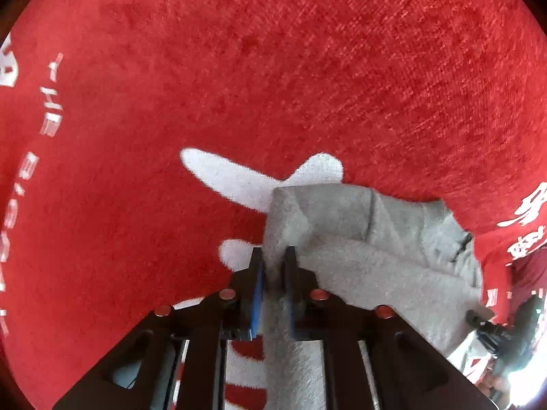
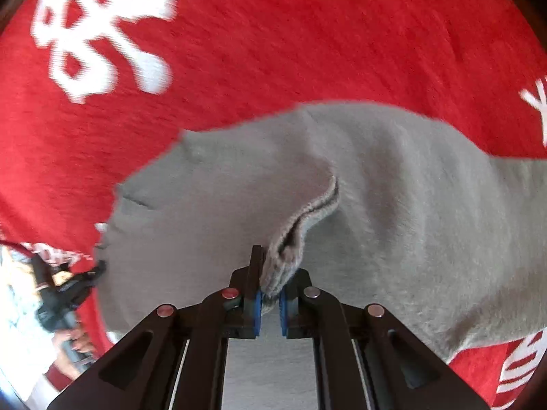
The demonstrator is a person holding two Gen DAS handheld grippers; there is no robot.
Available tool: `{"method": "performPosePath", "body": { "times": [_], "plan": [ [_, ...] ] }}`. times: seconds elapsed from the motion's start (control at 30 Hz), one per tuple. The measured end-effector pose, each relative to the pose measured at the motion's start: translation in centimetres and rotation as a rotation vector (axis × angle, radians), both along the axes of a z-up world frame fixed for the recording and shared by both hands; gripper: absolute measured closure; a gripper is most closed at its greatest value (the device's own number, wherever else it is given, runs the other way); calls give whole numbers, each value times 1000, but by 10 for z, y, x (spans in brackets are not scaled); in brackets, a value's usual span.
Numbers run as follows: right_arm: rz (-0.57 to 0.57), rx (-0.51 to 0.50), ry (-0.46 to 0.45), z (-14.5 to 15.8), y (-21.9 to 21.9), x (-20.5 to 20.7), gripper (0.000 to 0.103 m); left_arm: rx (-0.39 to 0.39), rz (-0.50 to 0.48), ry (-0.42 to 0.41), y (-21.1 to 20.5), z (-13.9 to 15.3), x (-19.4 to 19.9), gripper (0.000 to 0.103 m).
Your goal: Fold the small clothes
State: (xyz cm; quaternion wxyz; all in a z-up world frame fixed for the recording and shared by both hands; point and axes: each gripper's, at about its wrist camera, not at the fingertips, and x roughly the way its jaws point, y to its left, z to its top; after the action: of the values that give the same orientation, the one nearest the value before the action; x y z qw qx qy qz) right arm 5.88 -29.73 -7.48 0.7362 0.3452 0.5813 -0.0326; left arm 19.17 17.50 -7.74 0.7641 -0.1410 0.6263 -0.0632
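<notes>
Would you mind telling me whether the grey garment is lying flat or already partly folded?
Partly folded: the grey garment is doubled over itself, both tongs, left and right, pinching its edges above the red cloth.

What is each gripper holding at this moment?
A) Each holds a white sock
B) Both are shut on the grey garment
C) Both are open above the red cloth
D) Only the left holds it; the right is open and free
B: the left gripper and the right gripper each pinch a fold of the grey garment.

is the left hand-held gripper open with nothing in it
No, the left hand-held gripper is shut on a fold of the grey garment pinched between its blue pads.
</notes>
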Motion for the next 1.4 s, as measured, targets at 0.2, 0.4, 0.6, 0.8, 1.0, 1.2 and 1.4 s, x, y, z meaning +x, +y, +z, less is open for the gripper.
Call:
{"method": "performPosePath", "body": {
  "times": [0.2, 0.4, 0.6, 0.8, 1.0, 1.2, 1.4],
  "plan": [
    [30, -87, 38, 13, 0, -9, 74, 126, -43, -30, 6, 26, -11, 65],
    [40, -117, 54, 30, -1, -28, 47, 206, -102, -71, -19, 52, -41, 31],
    [85, -113, 74, 38, 18, -55, 45, 272, -128, -25, -50, 35, -66, 31],
    [144, -117, 94, 45, 38, -83, 44, 307, -142, 42, -37, 20, -86, 31],
    [139, -108, 111, 50, 53, -110, 43, 274, -216, 63, -58, 43, -109, 31],
    [92, -104, 108, 62, 61, -133, 41, 247, -319, 75, -101, 57, -135, 31],
    [47, -101, 101, 67, 65, -155, 37, 222, -431, 80, -147, 65, -163, 31]
  ]
}}
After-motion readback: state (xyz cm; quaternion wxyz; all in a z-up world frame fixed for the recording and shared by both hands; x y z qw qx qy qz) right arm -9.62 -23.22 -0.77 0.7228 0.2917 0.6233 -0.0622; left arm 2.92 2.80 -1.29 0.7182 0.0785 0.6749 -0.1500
